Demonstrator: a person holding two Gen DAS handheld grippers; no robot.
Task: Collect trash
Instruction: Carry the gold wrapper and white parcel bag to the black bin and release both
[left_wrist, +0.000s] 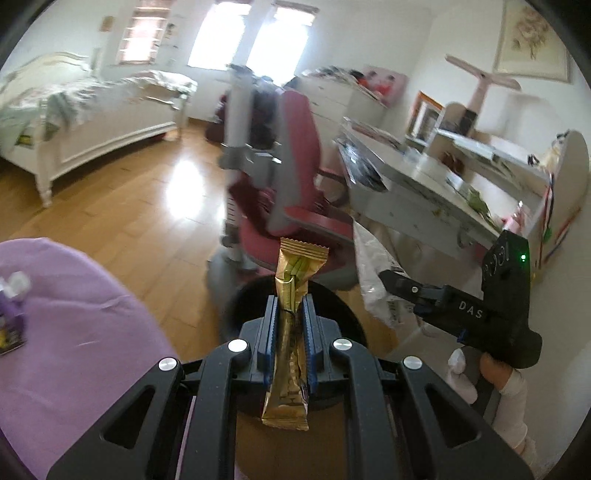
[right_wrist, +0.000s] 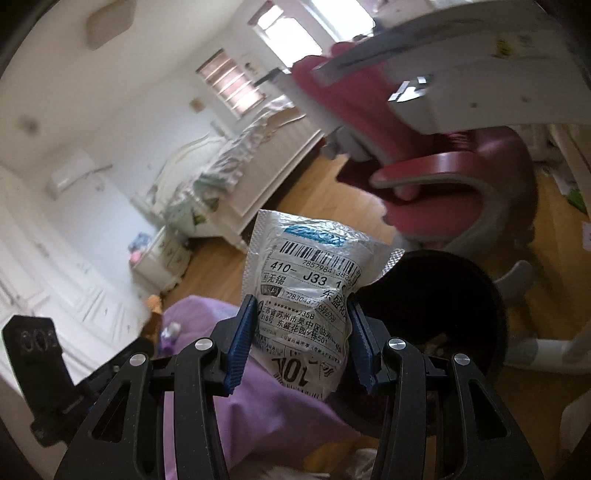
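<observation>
My left gripper is shut on a gold snack wrapper and holds it upright over a round black trash bin. My right gripper is shut on a crumpled silver shipping bag with a barcode label, held just left of the black trash bin. The right gripper also shows in the left wrist view, holding the bag to the right of the bin. Some trash lies inside the bin.
A purple cloth surface lies at left with a small purple packet on it. A red and grey desk chair stands behind the bin. A white desk is at right, a white bed at far left. The floor is wood.
</observation>
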